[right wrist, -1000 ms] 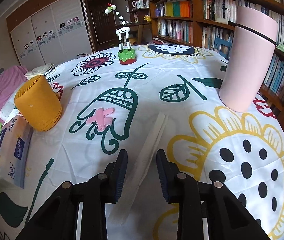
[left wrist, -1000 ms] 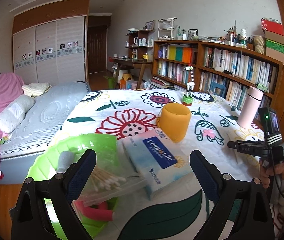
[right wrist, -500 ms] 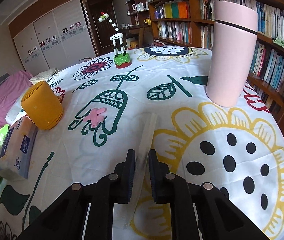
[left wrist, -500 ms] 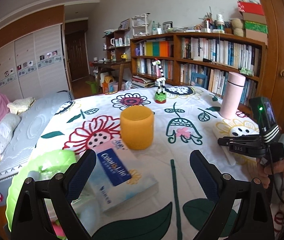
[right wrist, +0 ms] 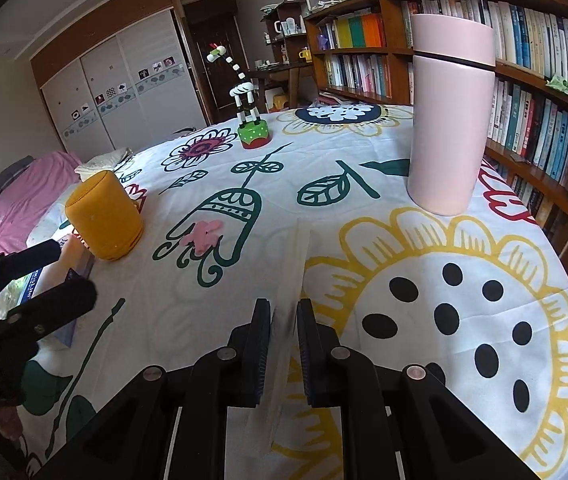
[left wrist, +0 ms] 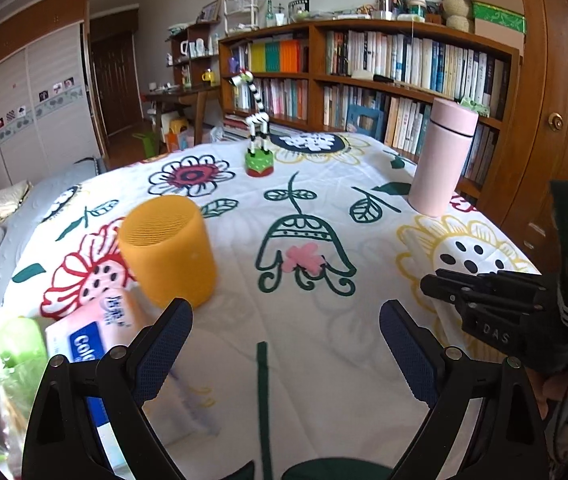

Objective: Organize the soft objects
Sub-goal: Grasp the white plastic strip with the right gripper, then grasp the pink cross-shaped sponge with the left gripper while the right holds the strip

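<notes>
The thin clear packet (right wrist: pixel 294 276) is clamped at its near end between the almost closed fingers of the right claw (right wrist: pixel 284 320). Its long axis runs straight ahead, left of the pink bottle (right wrist: pixel 450 128). The left claw (left wrist: pixel 286 346) is held wide apart, empty.
</notes>
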### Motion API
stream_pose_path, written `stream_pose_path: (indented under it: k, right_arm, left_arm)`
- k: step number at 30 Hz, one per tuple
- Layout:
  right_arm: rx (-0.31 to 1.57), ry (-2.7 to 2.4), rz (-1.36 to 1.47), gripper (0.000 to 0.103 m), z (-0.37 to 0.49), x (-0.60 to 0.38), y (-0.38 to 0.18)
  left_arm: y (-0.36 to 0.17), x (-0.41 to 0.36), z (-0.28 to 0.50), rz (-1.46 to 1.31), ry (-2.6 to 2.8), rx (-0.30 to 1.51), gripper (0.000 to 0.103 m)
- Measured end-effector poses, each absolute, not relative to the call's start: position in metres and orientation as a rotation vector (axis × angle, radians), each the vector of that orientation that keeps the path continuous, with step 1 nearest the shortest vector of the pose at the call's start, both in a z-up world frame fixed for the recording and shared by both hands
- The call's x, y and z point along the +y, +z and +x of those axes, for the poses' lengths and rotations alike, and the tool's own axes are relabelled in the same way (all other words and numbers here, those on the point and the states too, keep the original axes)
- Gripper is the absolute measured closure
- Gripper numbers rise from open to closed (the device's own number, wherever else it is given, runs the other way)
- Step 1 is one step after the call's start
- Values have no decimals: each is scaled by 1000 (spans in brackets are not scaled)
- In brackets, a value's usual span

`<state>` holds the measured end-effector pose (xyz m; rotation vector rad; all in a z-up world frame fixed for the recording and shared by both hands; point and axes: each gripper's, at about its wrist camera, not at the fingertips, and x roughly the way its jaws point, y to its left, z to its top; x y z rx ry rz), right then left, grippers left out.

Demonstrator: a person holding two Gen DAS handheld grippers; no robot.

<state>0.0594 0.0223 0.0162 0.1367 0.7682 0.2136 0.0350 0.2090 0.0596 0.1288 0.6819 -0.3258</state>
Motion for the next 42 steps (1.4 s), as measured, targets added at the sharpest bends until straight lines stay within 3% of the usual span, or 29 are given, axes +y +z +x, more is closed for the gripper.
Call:
stream_pose_path:
  k: [11, 26, 28, 35, 37, 39, 42]
  right_arm:
    - [787, 228, 185, 88, 65, 17, 11]
    - [780, 217, 208, 88, 64, 13, 11]
    - [779, 216, 209, 88, 64, 13, 11]
    - [780, 214, 214, 88, 64, 12, 11]
    - [780, 213, 214, 88, 64, 13, 11]
    - [779, 211, 215, 88, 64, 12, 11]
    - [776, 207, 219, 88, 64, 11, 10]
  left_arm:
    - [22, 177, 89, 115, -347, 808, 8]
    - [8, 166, 133, 122, -350, 836, 10]
    - [6, 164, 137, 115, -379, 853, 23]
    - [6, 159, 143, 140, -375, 838, 49]
    - [7, 159, 142, 138, -393, 833, 61]
    - [8, 158, 140, 133, -420, 831, 68]
    - [9, 156, 134, 128, -450, 827, 68]
